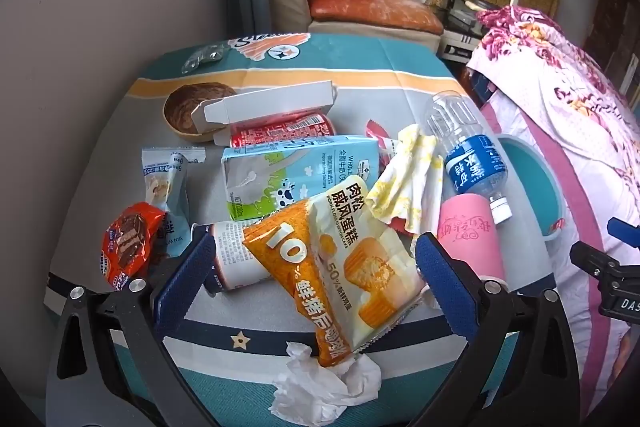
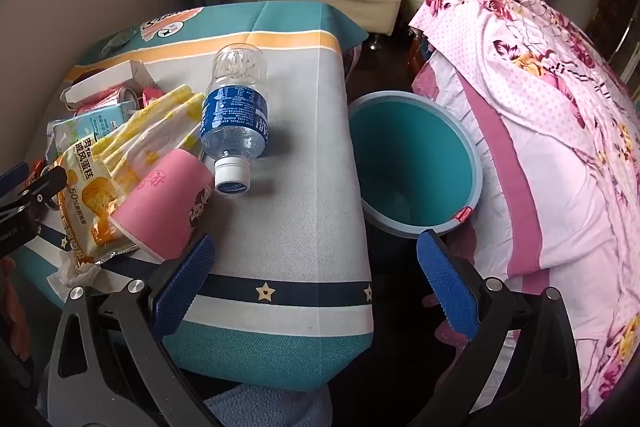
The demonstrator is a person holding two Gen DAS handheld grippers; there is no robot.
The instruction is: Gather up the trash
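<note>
1. Left gripper spread wide, empty, over the cake wrapper and a crumpled tissue.
2. Right gripper spread wide, empty, above the table's edge.
3. Pink paper cup and water bottle lie nearby.
4. Teal bin stands beside the table.

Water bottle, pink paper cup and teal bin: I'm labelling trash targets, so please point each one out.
Water bottle (image 2: pixel 235 121): right wrist view, on its blue label.
Pink paper cup (image 2: pixel 162 205): right wrist view, on its side wall.
Teal bin (image 2: pixel 416 151): right wrist view, on its inner wall.
</note>
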